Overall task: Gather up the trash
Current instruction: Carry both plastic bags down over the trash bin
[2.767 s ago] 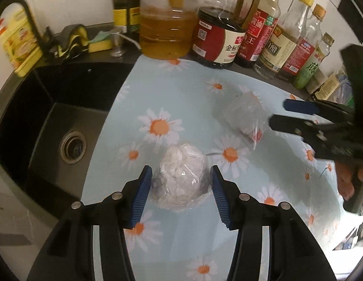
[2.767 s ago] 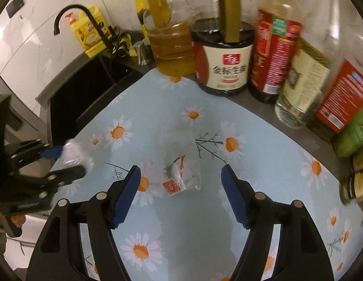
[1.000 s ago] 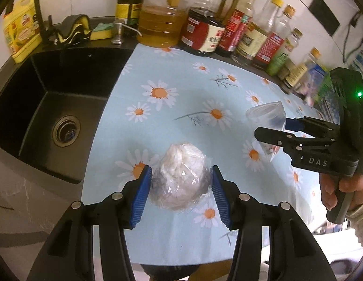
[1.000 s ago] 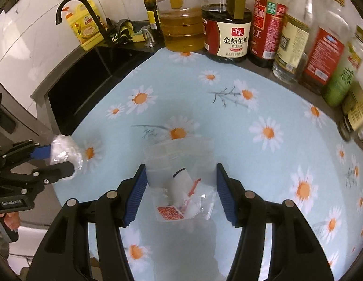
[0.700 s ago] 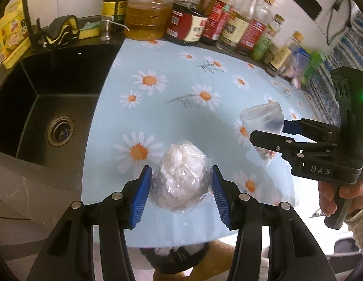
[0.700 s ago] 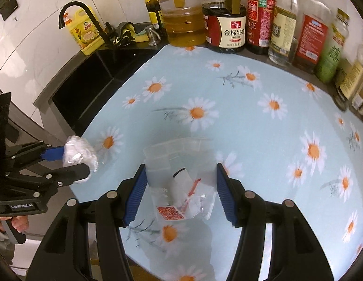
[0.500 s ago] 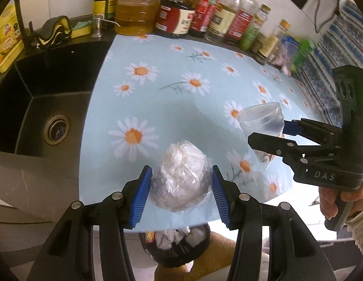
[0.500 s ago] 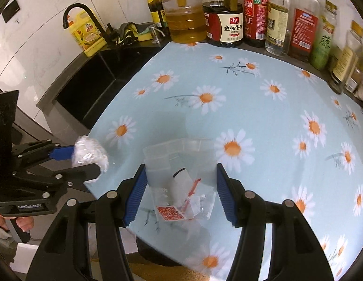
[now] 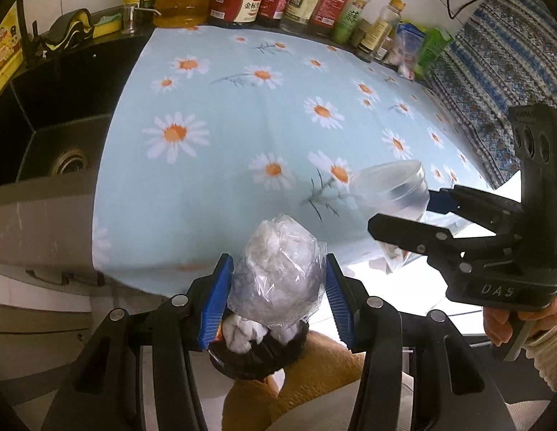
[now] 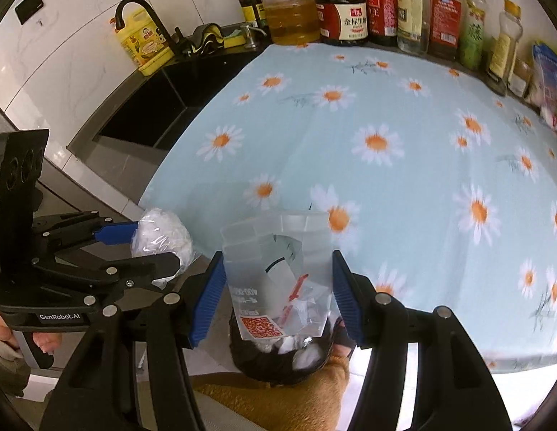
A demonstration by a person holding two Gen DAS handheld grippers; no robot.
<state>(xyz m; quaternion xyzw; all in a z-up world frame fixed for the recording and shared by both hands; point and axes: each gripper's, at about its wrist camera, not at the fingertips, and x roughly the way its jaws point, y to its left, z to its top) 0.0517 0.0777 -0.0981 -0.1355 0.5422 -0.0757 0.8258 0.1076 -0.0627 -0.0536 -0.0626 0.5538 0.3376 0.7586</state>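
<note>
- Both my grippers have carried their loads off the daisy-print blue tablecloth (image 9: 224,186) to above the black round bin (image 10: 278,362)
- My left gripper (image 9: 276,296) clamps a crumpled clear plastic bag of white tissue (image 9: 276,276), long axis upright
- My right gripper (image 10: 276,292) clamps a clear plastic cup holding wrappers (image 10: 278,273), mouth pointing away from me

- The wad of white crumpled paper in clear film (image 9: 276,273) sits low in the centre of my left wrist view, squeezed between my blue pads, bulging upward out of them.
- The clear plastic cup (image 10: 278,273) fills the lower centre of my right wrist view, gripped at both sides, crumpled; scraps and a label with a red code square lie inside.
- The black bin (image 10: 278,359) lies straight under the cup, at the bottom centre, with white crumpled paper already in it.
</note>
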